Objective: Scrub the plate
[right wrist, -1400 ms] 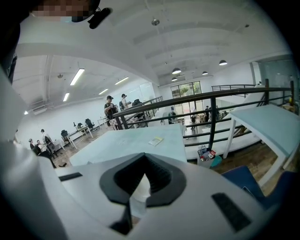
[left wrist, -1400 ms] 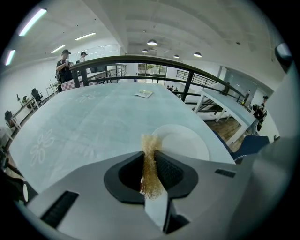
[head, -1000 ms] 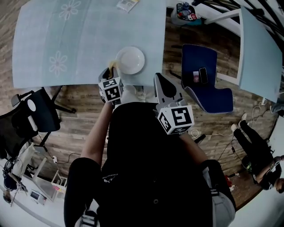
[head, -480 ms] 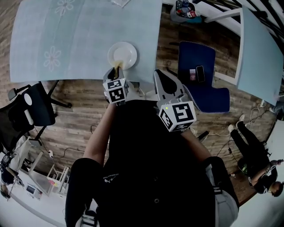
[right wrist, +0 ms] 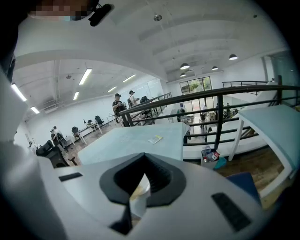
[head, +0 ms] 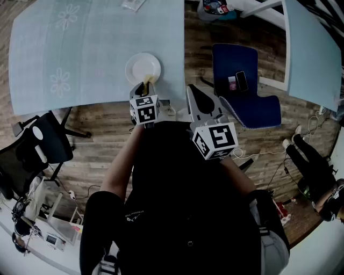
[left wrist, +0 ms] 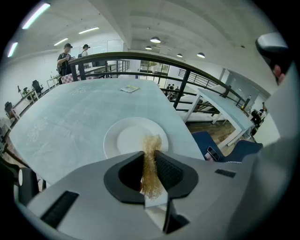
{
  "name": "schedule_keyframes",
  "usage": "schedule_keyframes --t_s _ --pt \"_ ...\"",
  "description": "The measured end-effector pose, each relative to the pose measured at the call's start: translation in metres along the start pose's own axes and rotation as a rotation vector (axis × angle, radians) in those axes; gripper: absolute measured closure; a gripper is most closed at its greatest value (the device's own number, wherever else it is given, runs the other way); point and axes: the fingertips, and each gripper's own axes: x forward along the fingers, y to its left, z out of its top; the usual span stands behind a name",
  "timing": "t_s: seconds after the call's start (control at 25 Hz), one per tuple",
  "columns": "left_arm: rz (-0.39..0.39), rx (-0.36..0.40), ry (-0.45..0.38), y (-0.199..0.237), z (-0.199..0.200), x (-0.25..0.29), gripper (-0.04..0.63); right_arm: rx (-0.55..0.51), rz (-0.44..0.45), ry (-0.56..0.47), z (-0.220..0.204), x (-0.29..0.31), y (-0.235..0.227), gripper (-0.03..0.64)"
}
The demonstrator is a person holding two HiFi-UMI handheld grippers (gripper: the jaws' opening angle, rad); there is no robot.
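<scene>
A white round plate [head: 141,65] lies on the pale blue table [head: 80,48] near its front edge. In the left gripper view the plate [left wrist: 126,138] sits just beyond the jaws. My left gripper [head: 145,87] is shut on a golden mesh scrubber [left wrist: 151,161], and the scrubber's tip [head: 147,82] reaches the plate's near rim. My right gripper [head: 196,98] hangs off the table's front edge, right of the plate. Its jaws meet at the tip [right wrist: 142,159] and hold nothing.
A small packet [head: 133,4] lies at the table's far edge. A blue chair [head: 244,102] with a phone [head: 241,80] on it stands to the right, with a white table [head: 312,48] beyond. A black office chair [head: 37,145] stands at the left. People stand far off [left wrist: 65,58].
My left gripper with the scrubber has slid from the plate's near-left edge rightwards to its near rim. The head view has shifted. The right gripper has stayed put.
</scene>
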Motion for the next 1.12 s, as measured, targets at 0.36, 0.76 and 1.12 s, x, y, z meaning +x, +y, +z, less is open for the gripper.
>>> schedule_keyframes --t_s 0.36,0.76,1.12 --pt "-0.033 0.056 0.025 0.023 0.000 0.002 0.526 0.035 -0.059 -0.004 -0.005 0.006 0.018 0.607" --pt "-0.053 0.100 0.043 0.059 0.000 -0.001 0.526 0.080 -0.100 -0.018 -0.014 0.018 0.051 0.607" --pt "-0.071 0.139 0.042 0.085 0.009 0.002 0.526 0.109 -0.165 -0.052 -0.016 0.023 0.071 0.607"
